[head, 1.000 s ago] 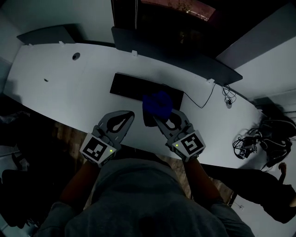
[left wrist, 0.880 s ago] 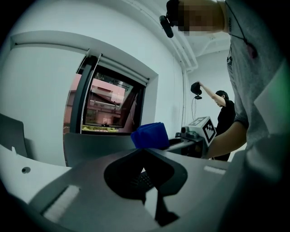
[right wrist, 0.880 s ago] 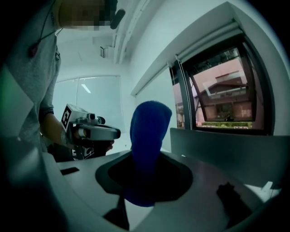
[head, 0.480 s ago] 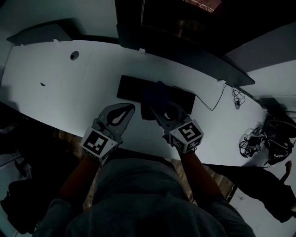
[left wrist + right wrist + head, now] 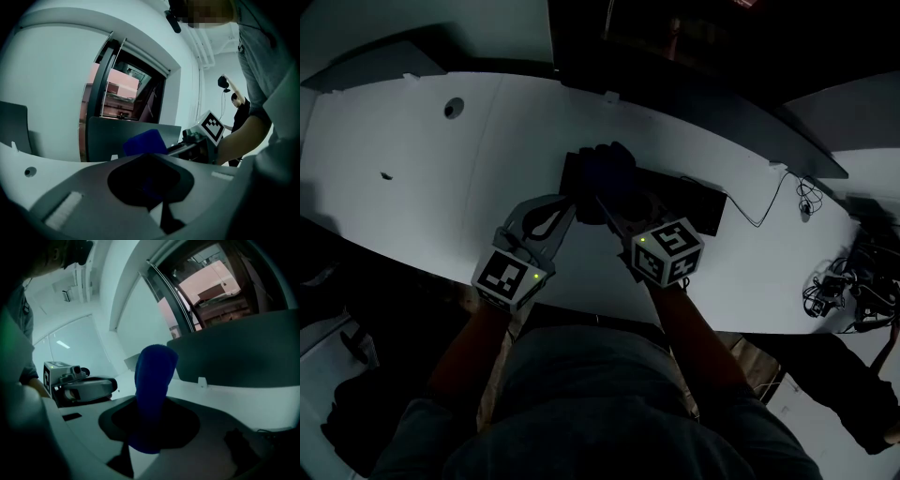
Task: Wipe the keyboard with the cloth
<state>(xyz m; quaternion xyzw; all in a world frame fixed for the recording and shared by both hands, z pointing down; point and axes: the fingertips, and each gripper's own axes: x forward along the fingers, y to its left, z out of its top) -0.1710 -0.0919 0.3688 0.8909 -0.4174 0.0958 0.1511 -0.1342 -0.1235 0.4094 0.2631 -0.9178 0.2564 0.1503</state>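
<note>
The white worktop [image 5: 412, 178] carries the black keyboard [image 5: 698, 204]. The blue cloth [image 5: 605, 171] sits bunched over the keyboard's left end, pinched between the fingers of my right gripper [image 5: 605, 202]. My left gripper [image 5: 565, 206] is just beside it, fingers closed on nothing.

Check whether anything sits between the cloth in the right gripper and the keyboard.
Nothing visible does. The right gripper holds the cloth over the left end of the keyboard; whether they touch cannot be told. The left gripper, shut and empty, sits at that end's near edge, beside the cloth rather than under it.
</note>
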